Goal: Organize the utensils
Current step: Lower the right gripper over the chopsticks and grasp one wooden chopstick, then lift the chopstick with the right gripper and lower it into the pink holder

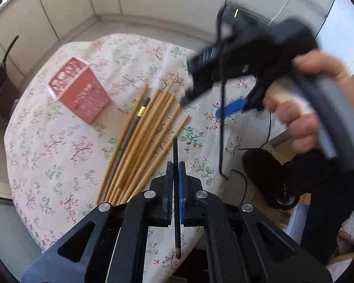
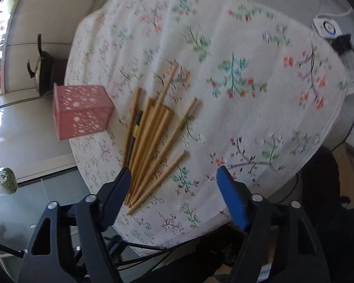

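Closest in the left wrist view, the left tool [image 1: 175,172] is clamped on one thin dark chopstick with a pale gold-banded end [image 1: 176,188], which runs upright through the pinched pads and sticks out both above and below them. In its own view the right tool [image 2: 174,176] has nothing between its pads; its jaws stand apart, one black finger over the near ends of the chopstick pile and the blue one off to the side above bare cloth. A hand [image 1: 306,108] grips that right tool's handle in the left view, blurred.

Past the tools, on the round tabletop under a white floral cloth [image 2: 247,47], lies a loose fan of pale bamboo chopsticks [image 2: 153,141], roughly ten, though overlap and blur make an exact count uncertain. One second dark chopstick with a gold band [image 1: 139,115] lies among them. Farther back, just beside the pile, stands a single pink perforated plastic box holder [image 2: 82,113], apparently empty.

The risks, as I judge them: the held chopstick is slim and pinched near its middle, so it could pivot or slip on the way to the holder. The right tool, closing on a crowded fan, could catch several sticks at once or scatter them toward the tabletop's edge. The light holder could also tip if nudged.
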Action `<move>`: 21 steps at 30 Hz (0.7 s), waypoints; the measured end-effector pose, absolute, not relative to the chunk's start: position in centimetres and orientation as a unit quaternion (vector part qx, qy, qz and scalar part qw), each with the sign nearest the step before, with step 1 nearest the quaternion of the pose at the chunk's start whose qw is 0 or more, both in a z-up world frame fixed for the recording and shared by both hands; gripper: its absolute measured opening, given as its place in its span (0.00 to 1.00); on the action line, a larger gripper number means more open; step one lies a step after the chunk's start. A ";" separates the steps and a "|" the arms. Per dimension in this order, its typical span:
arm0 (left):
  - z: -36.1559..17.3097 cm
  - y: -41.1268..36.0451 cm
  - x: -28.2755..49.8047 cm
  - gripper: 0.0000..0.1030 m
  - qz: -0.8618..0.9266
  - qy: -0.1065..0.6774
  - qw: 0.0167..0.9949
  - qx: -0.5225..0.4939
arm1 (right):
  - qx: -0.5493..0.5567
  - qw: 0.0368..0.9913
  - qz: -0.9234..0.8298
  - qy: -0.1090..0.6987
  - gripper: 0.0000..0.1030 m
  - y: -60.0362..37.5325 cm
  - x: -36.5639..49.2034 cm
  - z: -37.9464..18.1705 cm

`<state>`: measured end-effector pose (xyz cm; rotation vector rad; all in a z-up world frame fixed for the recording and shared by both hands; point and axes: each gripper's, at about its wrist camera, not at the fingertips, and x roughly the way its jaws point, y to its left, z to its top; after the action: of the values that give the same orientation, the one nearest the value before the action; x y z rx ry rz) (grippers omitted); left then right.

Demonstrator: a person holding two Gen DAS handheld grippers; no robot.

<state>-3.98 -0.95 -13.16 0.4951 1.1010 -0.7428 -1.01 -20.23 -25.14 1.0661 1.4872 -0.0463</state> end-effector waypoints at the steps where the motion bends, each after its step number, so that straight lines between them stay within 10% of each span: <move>1: -12.8 -0.3 -4.3 0.03 -0.341 0.501 0.763 0.225 | 0.463 0.598 -0.030 0.654 0.53 -19.7 -1.1 -26.1; 18: -5.7 6.7 -5.3 0.03 -0.339 0.393 0.846 0.122 | 0.341 0.680 -0.191 0.621 0.37 -12.5 1.6 -24.4; 21: -4.7 8.2 -5.3 0.03 -0.325 0.378 0.861 0.098 | 0.334 0.689 -0.200 0.611 0.16 -12.4 1.9 -24.7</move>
<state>-5.28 8.19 -4.68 0.2053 0.7932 -0.6821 1.89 -12.40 -24.67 0.7475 1.3668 -0.4474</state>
